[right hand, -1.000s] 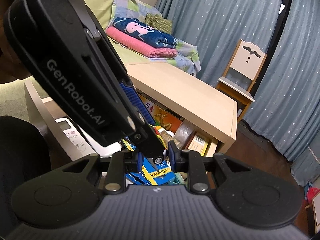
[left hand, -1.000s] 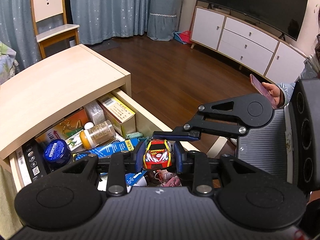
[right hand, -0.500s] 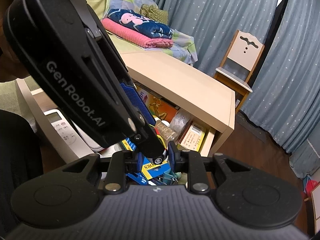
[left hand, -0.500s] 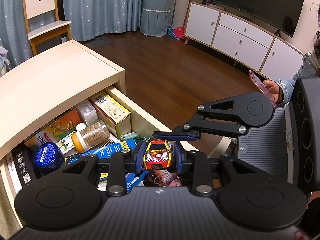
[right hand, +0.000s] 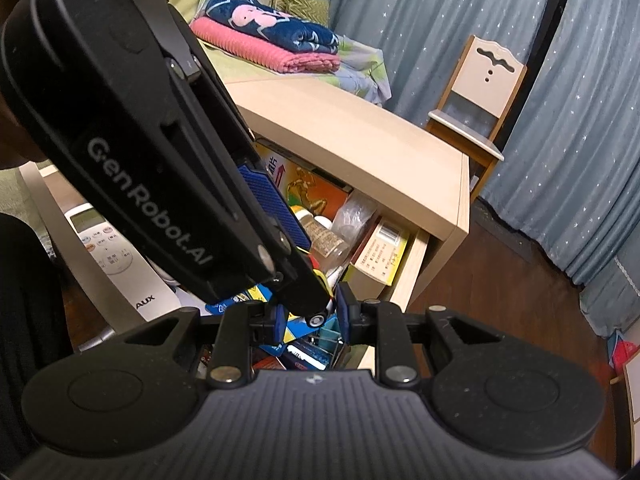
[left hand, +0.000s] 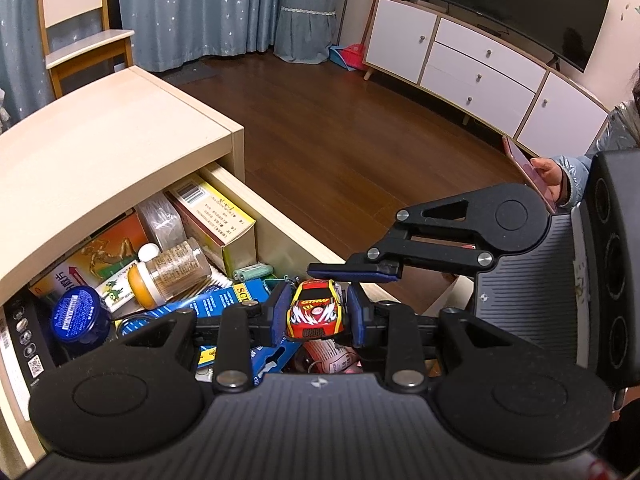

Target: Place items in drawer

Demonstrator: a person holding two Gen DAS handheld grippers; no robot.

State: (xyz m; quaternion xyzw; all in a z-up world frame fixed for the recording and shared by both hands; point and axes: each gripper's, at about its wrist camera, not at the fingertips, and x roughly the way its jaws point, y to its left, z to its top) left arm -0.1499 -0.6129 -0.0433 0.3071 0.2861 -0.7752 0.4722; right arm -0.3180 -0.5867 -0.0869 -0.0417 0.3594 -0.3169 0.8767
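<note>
The left tongs (left hand: pixel 316 312) gripped the toy car (left hand: pixel 316 309) nose-forward, right above the open drawer (left hand: pixel 280 224). The right tongs (right hand: pixel 310 316) sat just beside, barely apart and empty.

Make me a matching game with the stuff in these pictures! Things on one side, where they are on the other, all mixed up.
Things:
1. toy car
2. blue round tin
3. yellow box
4. pink blanket

Places:
A. folded on the bed, under a dark blue blanket
B. in the drawer, near its left end
C. held between the left gripper fingers
D. in the drawer, against its right wall

Pairs: 1-C, 2-B, 3-D, 4-A
</note>
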